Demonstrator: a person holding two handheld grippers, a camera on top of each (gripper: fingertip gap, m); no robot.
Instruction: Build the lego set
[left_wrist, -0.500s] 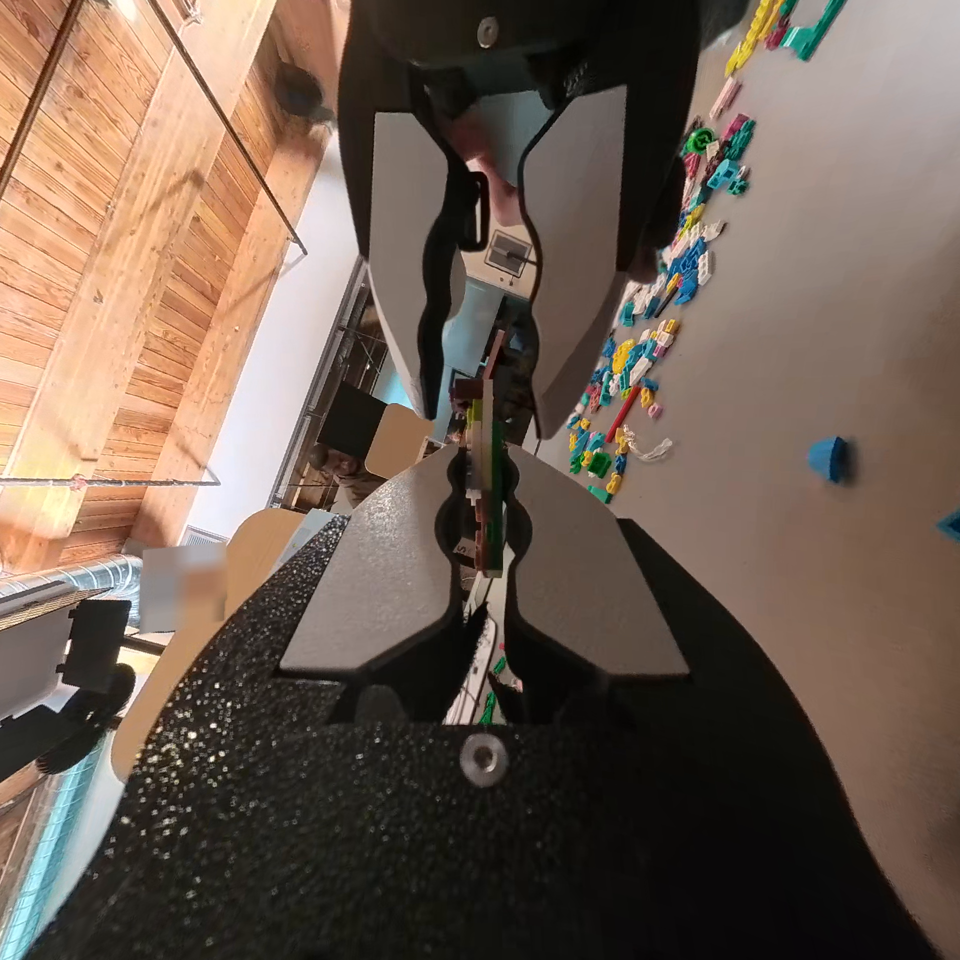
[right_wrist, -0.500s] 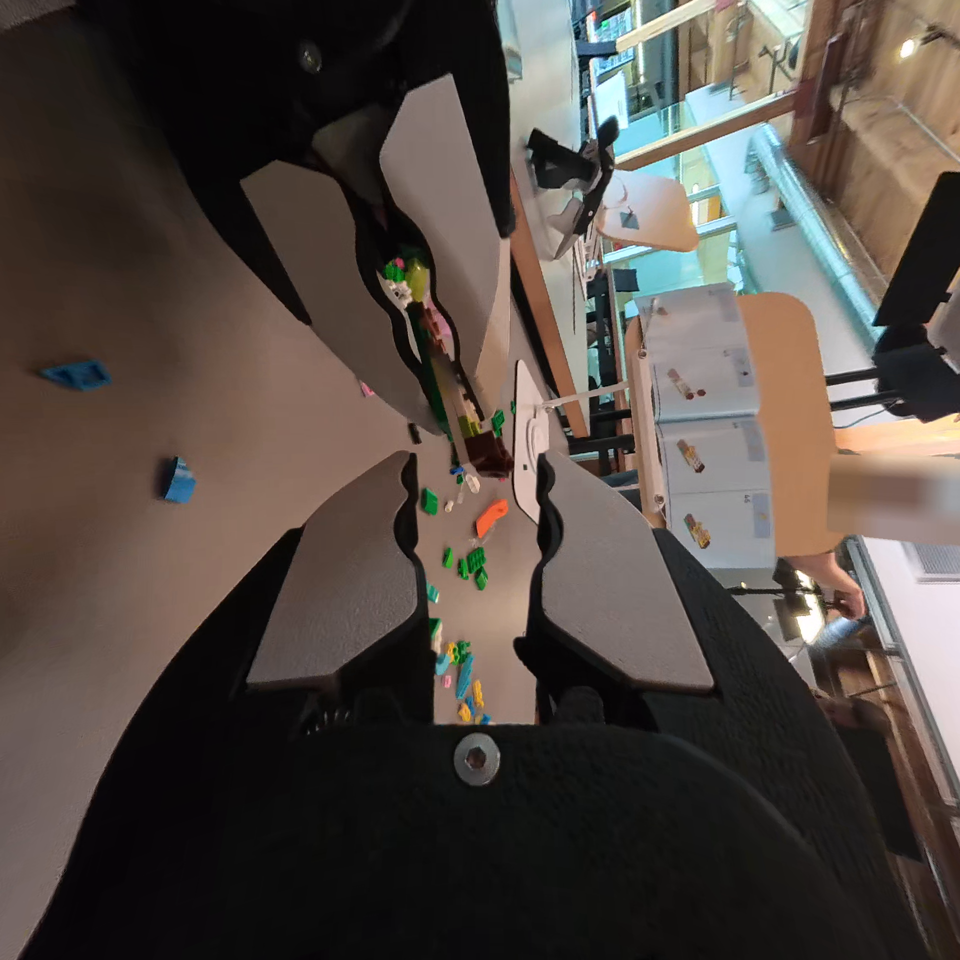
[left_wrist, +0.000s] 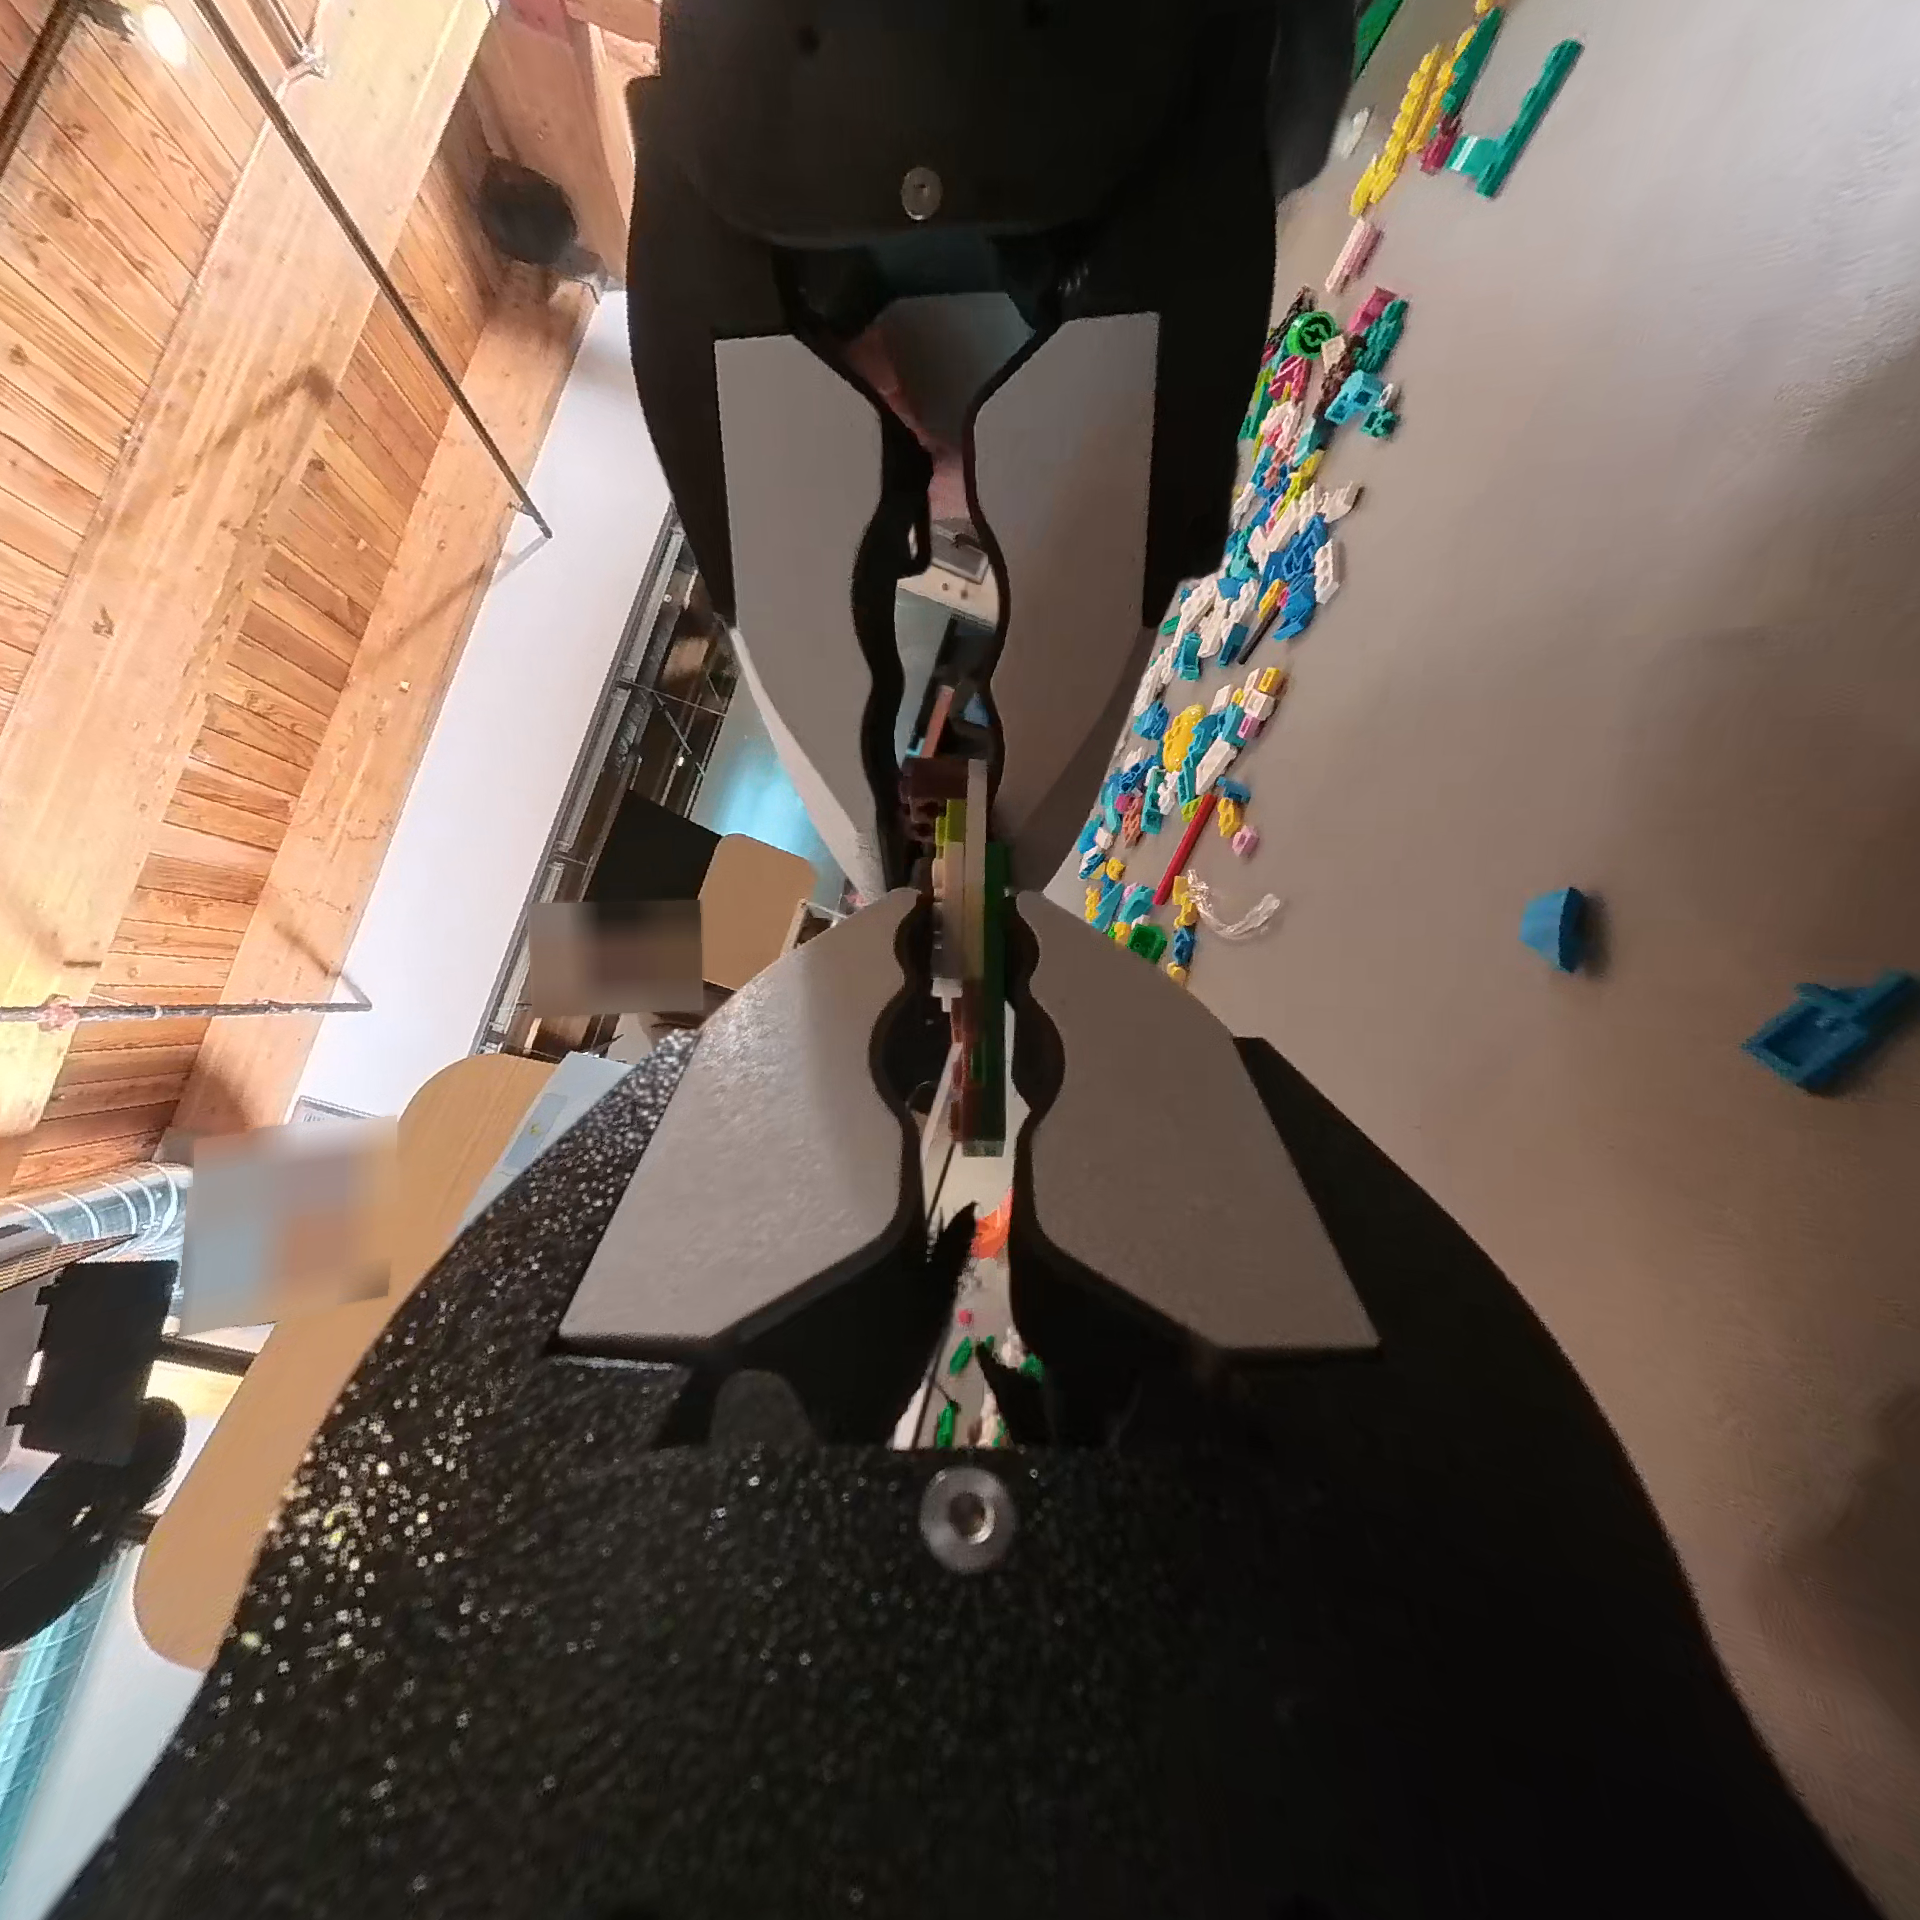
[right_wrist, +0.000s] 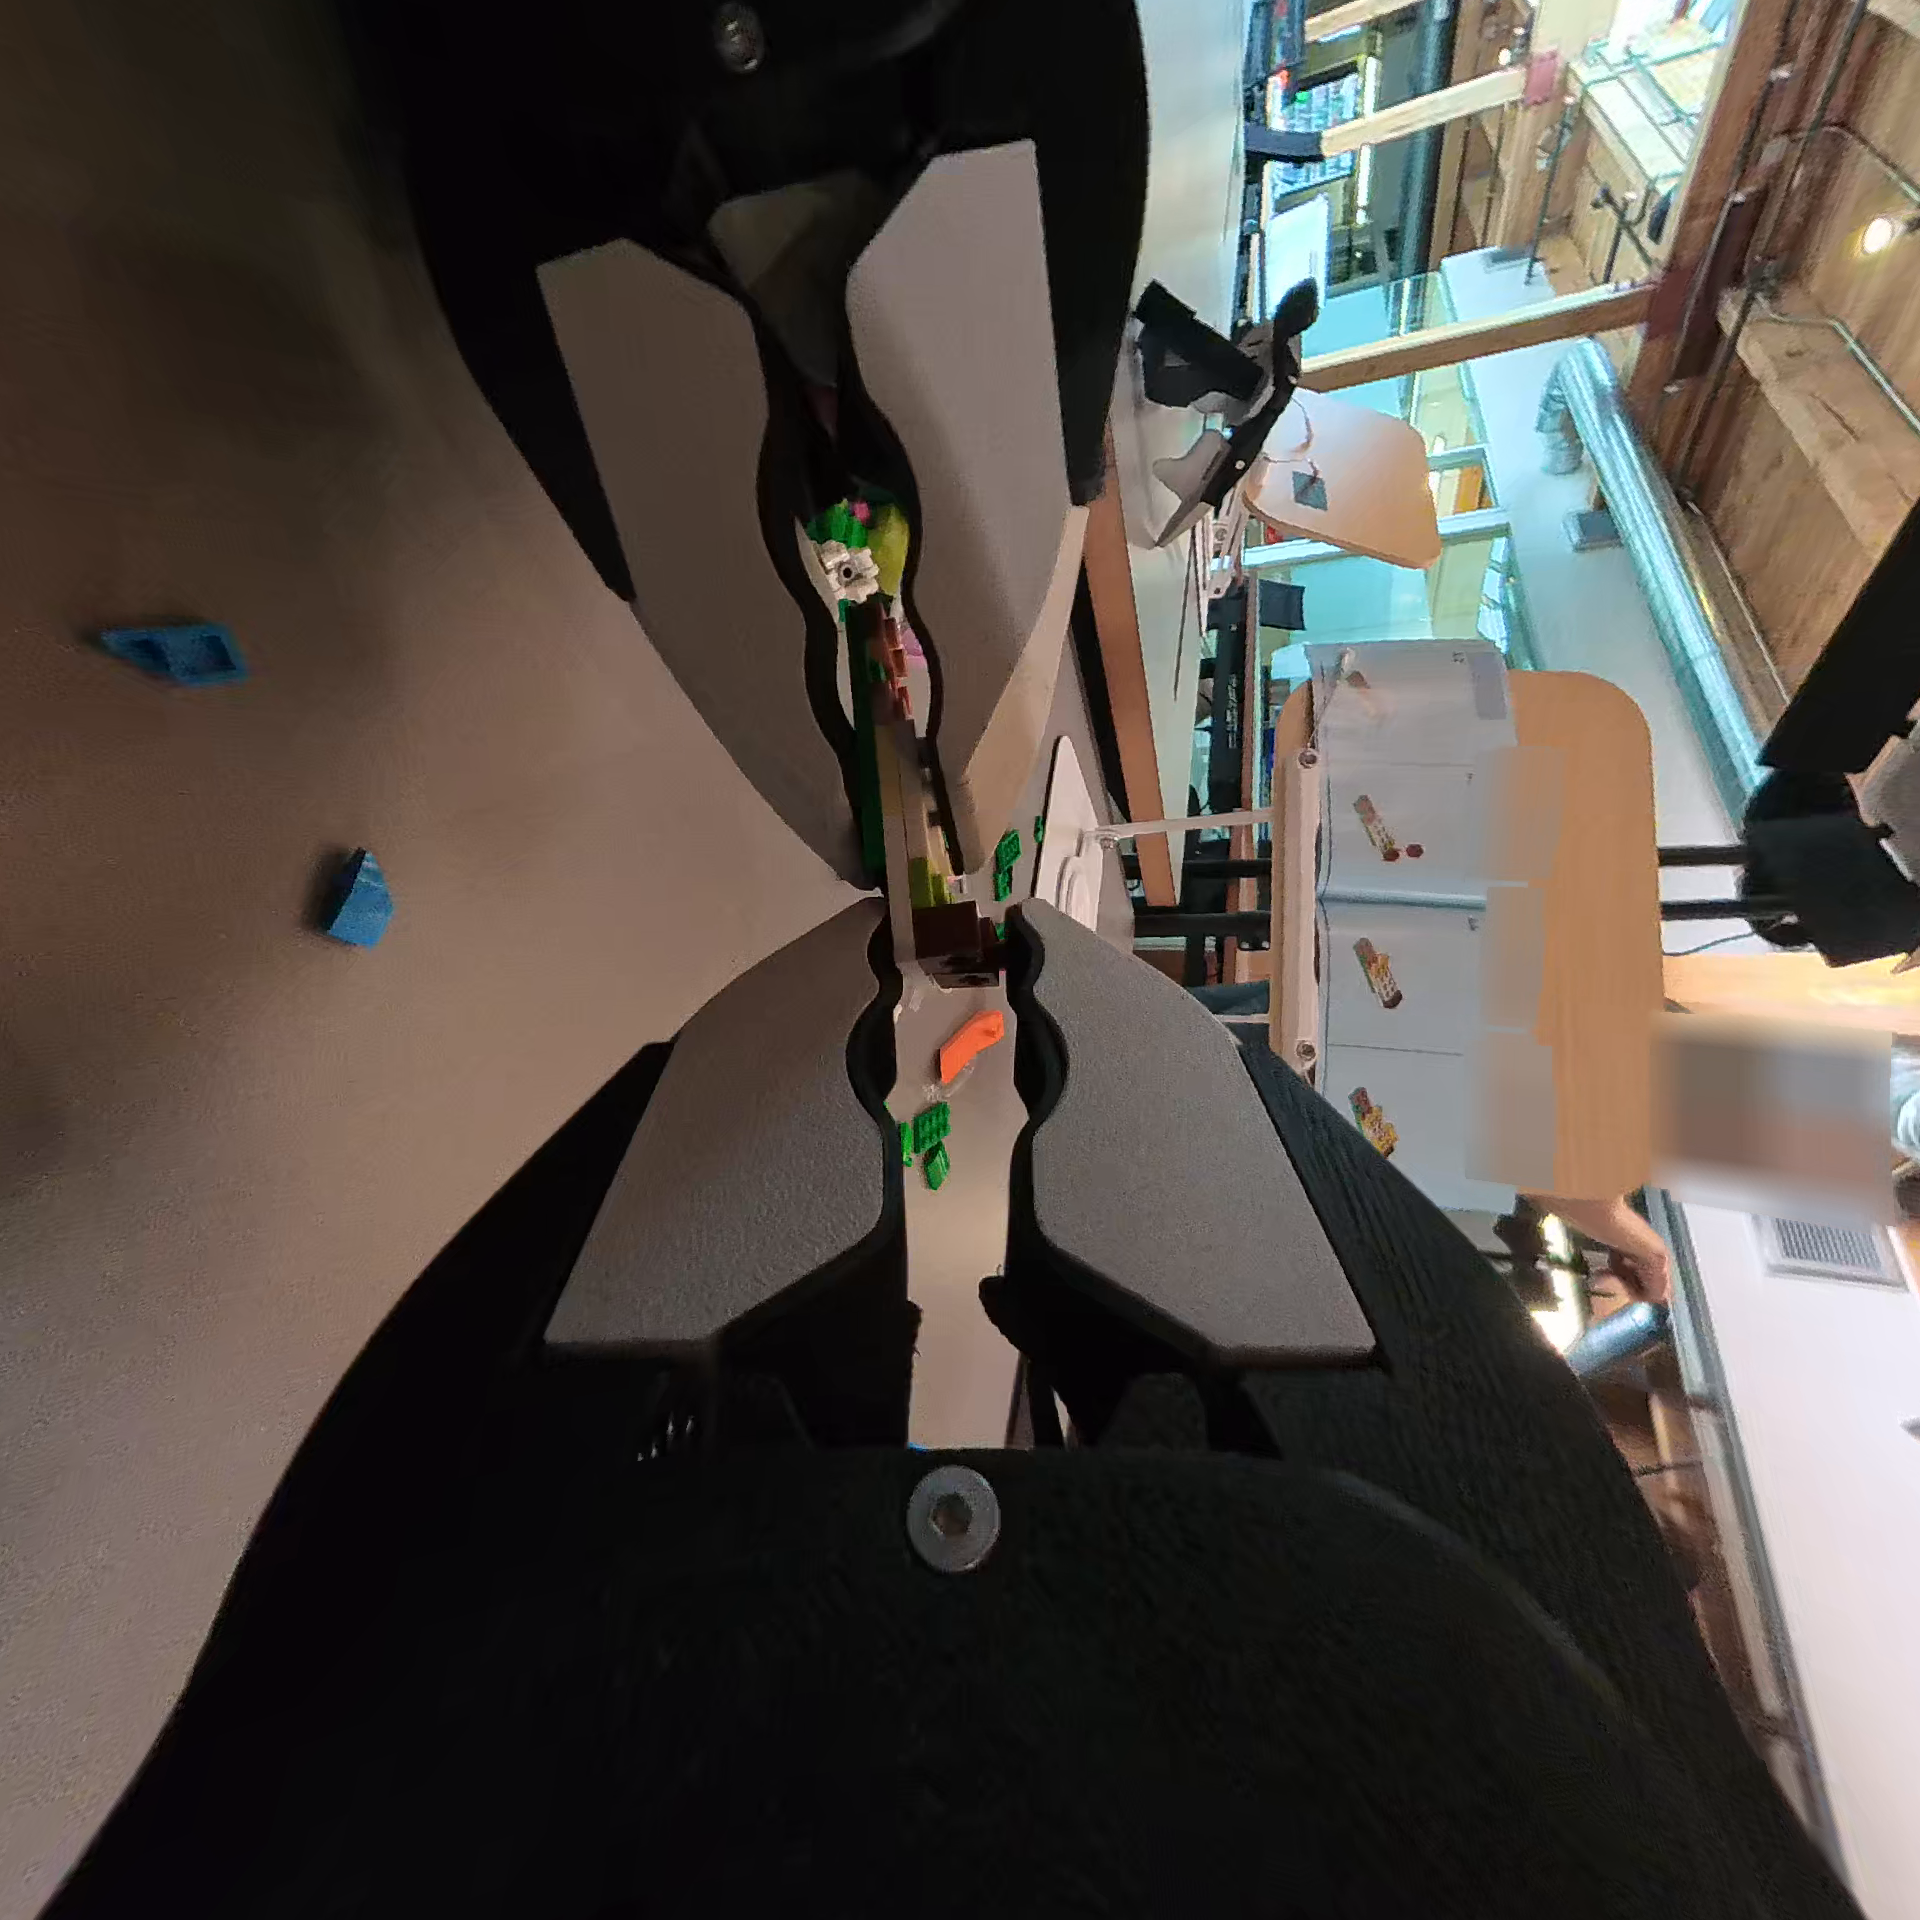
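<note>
A flat lego assembly (left_wrist: 985, 997) of green plate, brown, white and lime bricks is held edge-on above the grey table (left_wrist: 1558, 623). My left gripper (left_wrist: 966, 920) is shut on its near end in the left wrist view. My right gripper (left_wrist: 954, 878) faces it from above, jaws narrow around the far brown end. In the right wrist view my right gripper (right_wrist: 945, 925) pinches the brown brick (right_wrist: 951, 940) at the end of the assembly (right_wrist: 883, 748). The left gripper (right_wrist: 914, 868) holds the rest, fingertip to fingertip with the right.
A long scatter of loose coloured bricks (left_wrist: 1226, 707) lies on the table, with two blue pieces (left_wrist: 1553, 925) (left_wrist: 1829, 1023) apart from it. An orange piece (right_wrist: 971, 1039), green bricks (right_wrist: 925, 1127) and an open instruction booklet (right_wrist: 1392, 883) on a wooden stand lie beyond. The tips of both grippers are at nearly the same place.
My right gripper's jaws have narrowed from wide open onto the brown end of the assembly. The two grippers have come closer, tips nearly touching.
</note>
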